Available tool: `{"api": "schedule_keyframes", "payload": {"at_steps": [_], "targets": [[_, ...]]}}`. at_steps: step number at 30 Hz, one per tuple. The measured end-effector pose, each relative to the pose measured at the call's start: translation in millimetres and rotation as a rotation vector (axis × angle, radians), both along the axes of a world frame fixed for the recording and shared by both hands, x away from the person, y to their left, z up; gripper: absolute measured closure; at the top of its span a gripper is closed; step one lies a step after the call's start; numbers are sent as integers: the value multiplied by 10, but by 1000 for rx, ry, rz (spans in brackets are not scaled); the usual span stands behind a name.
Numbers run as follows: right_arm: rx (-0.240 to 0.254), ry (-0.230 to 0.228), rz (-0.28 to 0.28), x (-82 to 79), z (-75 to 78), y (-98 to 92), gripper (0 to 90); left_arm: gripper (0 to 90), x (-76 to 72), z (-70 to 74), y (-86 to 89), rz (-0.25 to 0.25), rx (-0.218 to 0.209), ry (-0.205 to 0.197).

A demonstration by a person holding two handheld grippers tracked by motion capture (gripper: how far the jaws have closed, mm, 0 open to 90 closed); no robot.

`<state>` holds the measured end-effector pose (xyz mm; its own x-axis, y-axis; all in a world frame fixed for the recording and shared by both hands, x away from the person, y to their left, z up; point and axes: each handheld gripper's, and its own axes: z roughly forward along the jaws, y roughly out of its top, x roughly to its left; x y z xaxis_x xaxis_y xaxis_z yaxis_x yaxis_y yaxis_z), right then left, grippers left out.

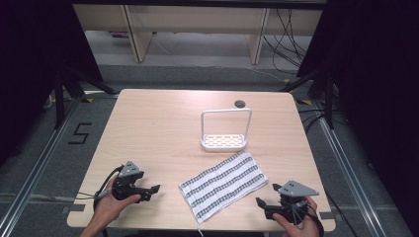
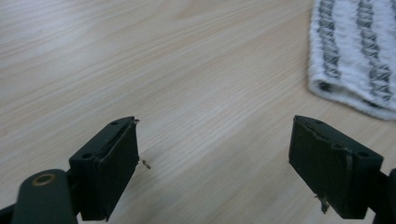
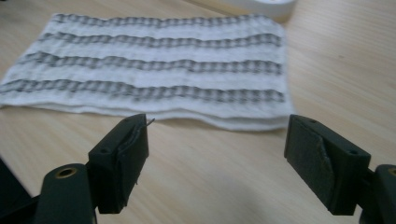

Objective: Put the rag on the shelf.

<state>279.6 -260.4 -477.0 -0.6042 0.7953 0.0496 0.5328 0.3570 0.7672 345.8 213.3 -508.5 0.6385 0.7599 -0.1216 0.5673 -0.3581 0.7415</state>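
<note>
White cloth (image 1: 223, 185) with grey zigzag-like stripes, pale wood table (image 1: 158, 128), seemingly white rack (image 1: 225, 129).

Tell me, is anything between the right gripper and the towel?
No. In the right gripper view, bare table runs from the open right gripper to the towel's near edge. The high view shows the same gap.

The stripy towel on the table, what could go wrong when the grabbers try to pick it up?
The towel lies flat and folded in layers, so the open right gripper might pinch only the top layer, and it could unfold. The towel is floppy, so lifted by one edge it could droop and drag. The white rack stands just behind it, and a swinging towel might bump it. The left gripper is open too, over bare table.
</note>
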Motion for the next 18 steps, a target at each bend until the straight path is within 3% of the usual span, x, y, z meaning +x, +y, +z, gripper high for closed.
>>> {"api": "schedule_keyframes", "payload": {"at_steps": [2, 11, 12, 17, 18], "targets": [[4, -29, 64, -44, 15, 167, 245, 154, 13, 20, -100, -25, 3, 2], [-4, -46, 214, -143, 20, 643, 280, 200, 70, 29, -311, -77, 3, 15], [-18, -47, 264, -142, 0, 759, 284, 219, 82, 39, -328, -80, 10, 13], [-21, -32, 307, -163, -32, 960, 298, 253, 129, 71, -415, -113, -2, 25], [-26, -38, 331, -165, -50, 1043, 302, 267, 135, 70, -457, -104, -26, 34]]}}
